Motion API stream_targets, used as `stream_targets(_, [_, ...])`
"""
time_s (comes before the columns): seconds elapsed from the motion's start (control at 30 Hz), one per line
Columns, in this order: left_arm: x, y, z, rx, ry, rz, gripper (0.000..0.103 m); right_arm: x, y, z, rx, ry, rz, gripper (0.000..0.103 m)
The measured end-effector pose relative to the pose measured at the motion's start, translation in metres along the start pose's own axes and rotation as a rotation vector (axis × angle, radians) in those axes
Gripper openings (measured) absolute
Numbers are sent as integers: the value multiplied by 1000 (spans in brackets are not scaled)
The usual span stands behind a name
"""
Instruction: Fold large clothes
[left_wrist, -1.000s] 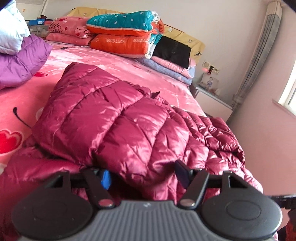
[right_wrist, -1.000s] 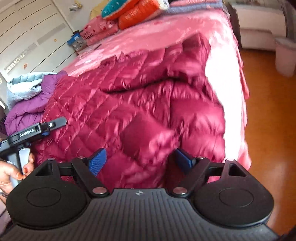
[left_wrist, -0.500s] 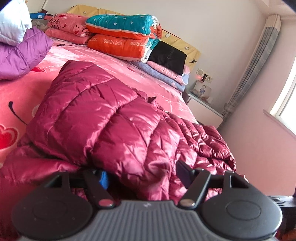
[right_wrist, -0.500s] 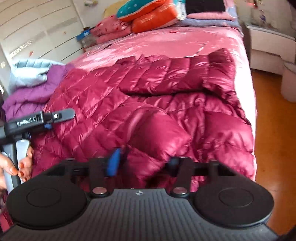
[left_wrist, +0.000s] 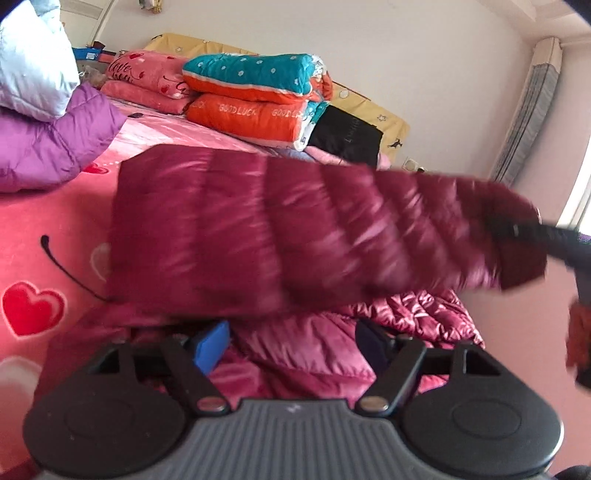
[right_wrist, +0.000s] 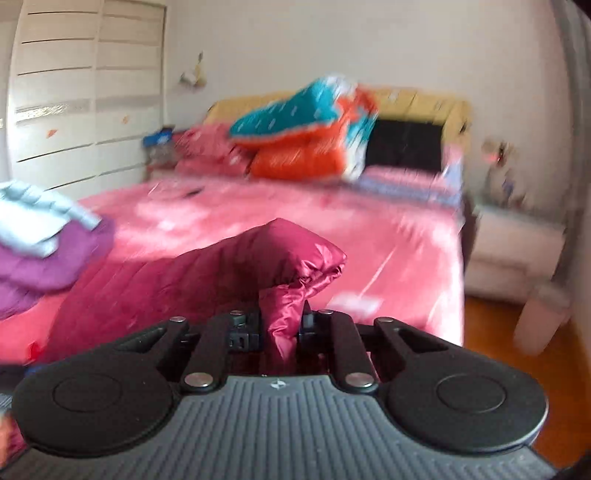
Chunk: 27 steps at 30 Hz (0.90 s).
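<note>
A shiny maroon quilted down jacket (left_wrist: 295, 229) lies on the pink bed. My right gripper (right_wrist: 282, 328) is shut on a fold of the jacket (right_wrist: 291, 266) and holds it lifted above the bed. In the left wrist view that lifted part stretches blurred across the middle, and the right gripper (left_wrist: 517, 230) pinches its right end. My left gripper (left_wrist: 291, 343) is open at the jacket's near edge, with jacket fabric lying between its blue pads (left_wrist: 212, 345).
A purple jacket (left_wrist: 48, 147) and a pale blue one (left_wrist: 33, 66) are piled on the bed's left. Folded quilts (left_wrist: 255, 99) and pillows are stacked at the headboard. A white nightstand (right_wrist: 517, 251) and bare wooden floor (right_wrist: 517, 369) are to the right of the bed.
My right gripper closed on a fold of the maroon jacket and lifted it up off the bed. My left gripper stayed open at the near edge.
</note>
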<state>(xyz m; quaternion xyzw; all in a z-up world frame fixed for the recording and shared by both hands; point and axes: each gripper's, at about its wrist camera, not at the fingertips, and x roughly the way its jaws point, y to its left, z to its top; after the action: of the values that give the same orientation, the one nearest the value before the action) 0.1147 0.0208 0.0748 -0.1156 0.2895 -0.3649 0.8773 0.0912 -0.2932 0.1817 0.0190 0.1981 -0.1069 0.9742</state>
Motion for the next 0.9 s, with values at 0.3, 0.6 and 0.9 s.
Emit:
stream_targets(0.3, [10,0,-7,62,31,42,75,99,-85,-10,164,212,-113,17])
stream_targets(0.6, [6,19,-6,-27,-5,166,70,127,-101,-58,247,358,-127,80])
stream_targets(0.9, [6,26,-6,-56,-8,213,71,95,-77,-26,84,173,-177,97])
